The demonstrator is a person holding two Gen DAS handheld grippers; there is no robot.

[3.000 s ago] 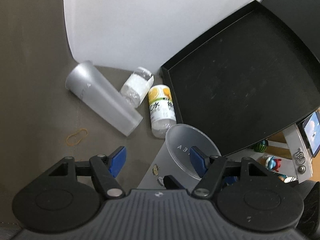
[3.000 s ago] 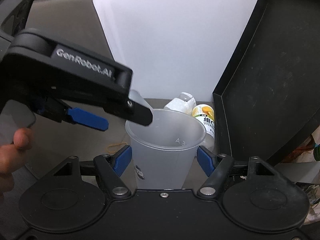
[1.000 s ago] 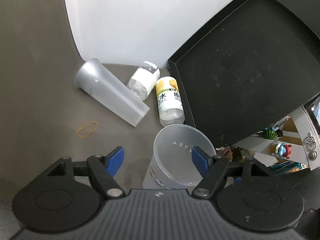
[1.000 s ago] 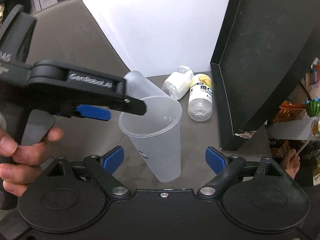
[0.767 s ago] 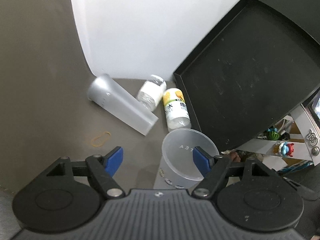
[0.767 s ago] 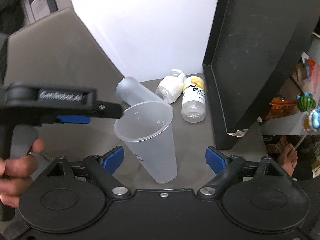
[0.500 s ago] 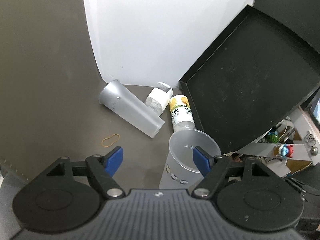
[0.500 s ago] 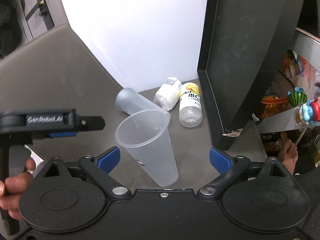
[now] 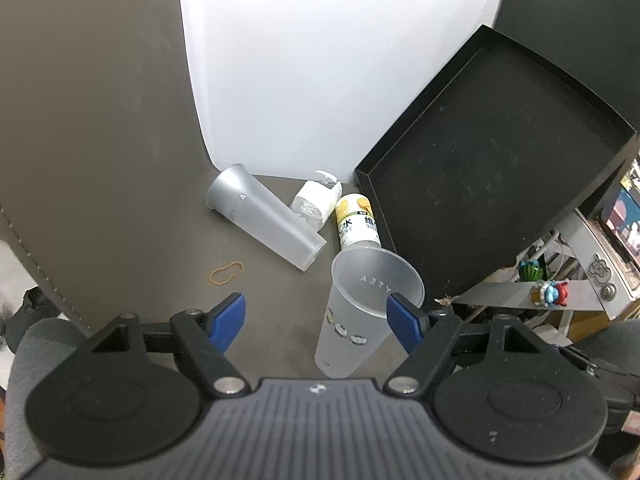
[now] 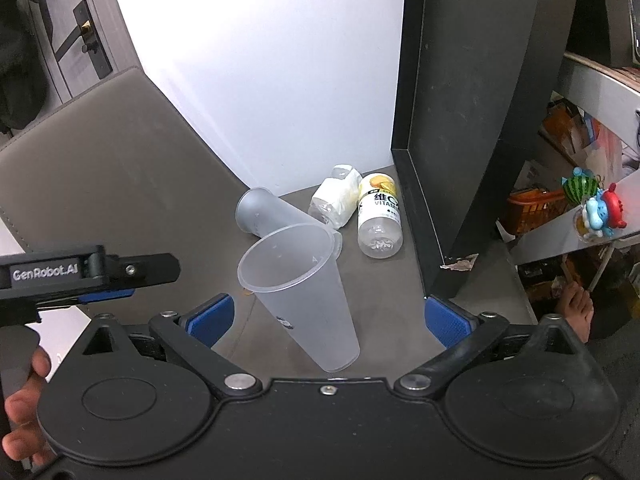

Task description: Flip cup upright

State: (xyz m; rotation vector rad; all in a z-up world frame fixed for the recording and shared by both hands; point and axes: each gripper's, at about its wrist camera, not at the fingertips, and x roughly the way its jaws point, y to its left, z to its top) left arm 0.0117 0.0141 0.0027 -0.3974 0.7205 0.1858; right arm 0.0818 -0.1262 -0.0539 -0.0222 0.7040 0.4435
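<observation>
A clear plastic cup (image 9: 360,312) stands upright on the grey table, mouth up; it also shows in the right wrist view (image 10: 304,292). My left gripper (image 9: 316,316) is open and empty, drawn back above and in front of the cup. My right gripper (image 10: 328,316) is open and empty; the cup stands free between its spread fingers. The left gripper shows at the left of the right wrist view (image 10: 108,280). A second frosted cup (image 9: 264,216) lies on its side behind, also in the right wrist view (image 10: 264,216).
Two small bottles lie by the wall: a white one (image 9: 316,200) and a yellow-labelled one (image 9: 356,220). A black tray (image 9: 492,184) leans at the right. A rubber band (image 9: 226,272) lies on the table. The table edge runs at the left.
Both grippers have pulled back and up from the upright cup. The right gripper, around the cup 3 s ago, has opened wide. The cup stays standing.
</observation>
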